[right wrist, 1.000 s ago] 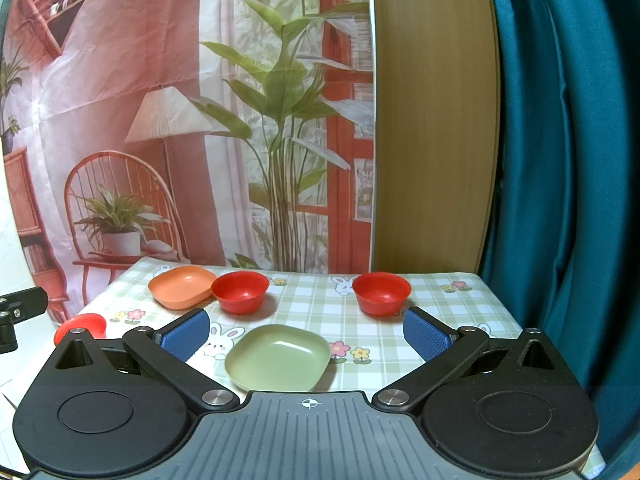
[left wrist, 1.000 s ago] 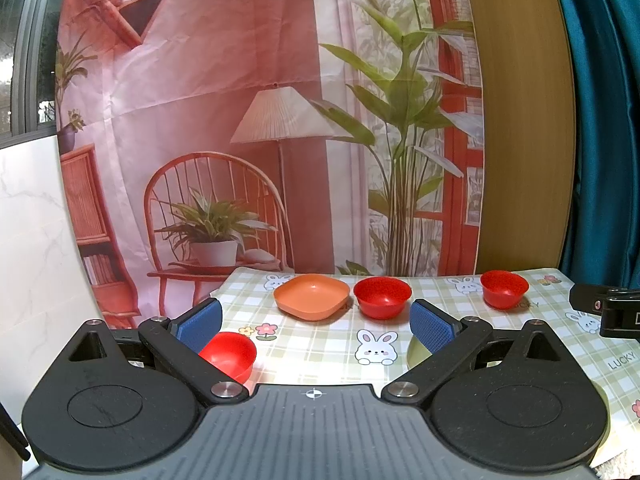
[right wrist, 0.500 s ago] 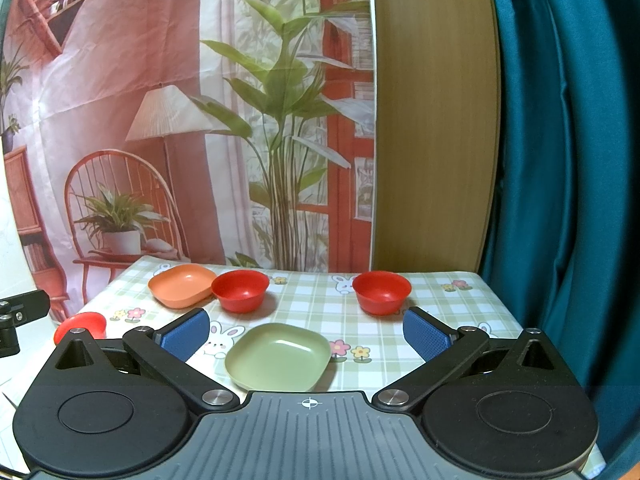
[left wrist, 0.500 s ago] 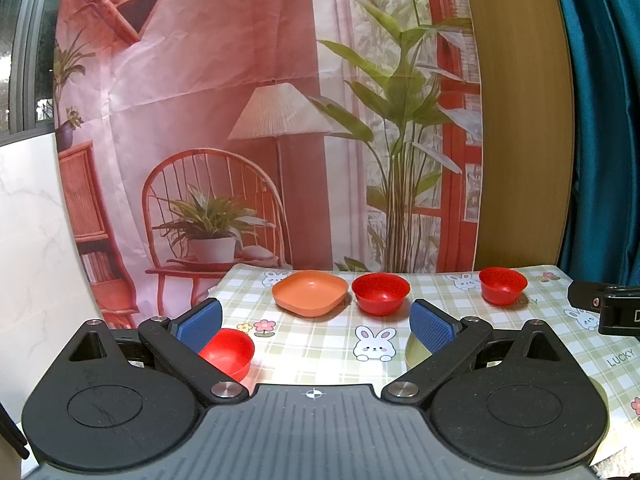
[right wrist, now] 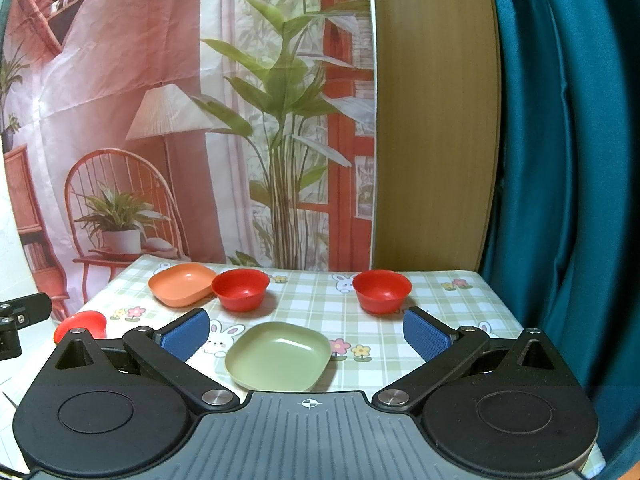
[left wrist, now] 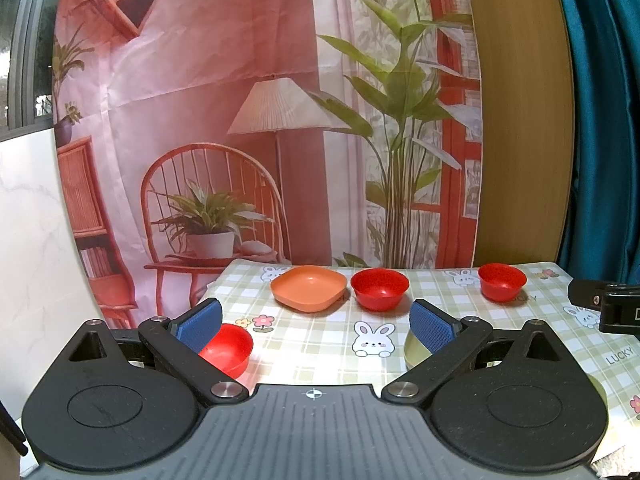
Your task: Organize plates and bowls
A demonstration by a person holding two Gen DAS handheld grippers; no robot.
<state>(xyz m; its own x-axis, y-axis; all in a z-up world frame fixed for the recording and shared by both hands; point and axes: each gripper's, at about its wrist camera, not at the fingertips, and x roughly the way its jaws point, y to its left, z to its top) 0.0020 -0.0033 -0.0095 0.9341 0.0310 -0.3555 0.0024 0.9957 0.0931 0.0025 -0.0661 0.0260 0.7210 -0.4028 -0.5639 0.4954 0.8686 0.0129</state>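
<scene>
Both the left gripper (left wrist: 316, 326) and right gripper (right wrist: 306, 332) gape wide, empty, above the tabletop (right wrist: 312, 300). Around the green plate (right wrist: 278, 356): open cloth, three red bowls (right wrist: 240, 289), one orange plate (right wrist: 181, 283); leftmost bowl near the edge.

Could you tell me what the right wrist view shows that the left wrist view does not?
Only the right wrist view shows the whole green plate, lying between the open right gripper fingers. Only the left wrist view shows the near red bowl up close, beside the open left gripper; there the green plate is a sliver behind a finger. Both show the orange plate, the middle red bowl, the far red bowl and the tablecloth.
</scene>
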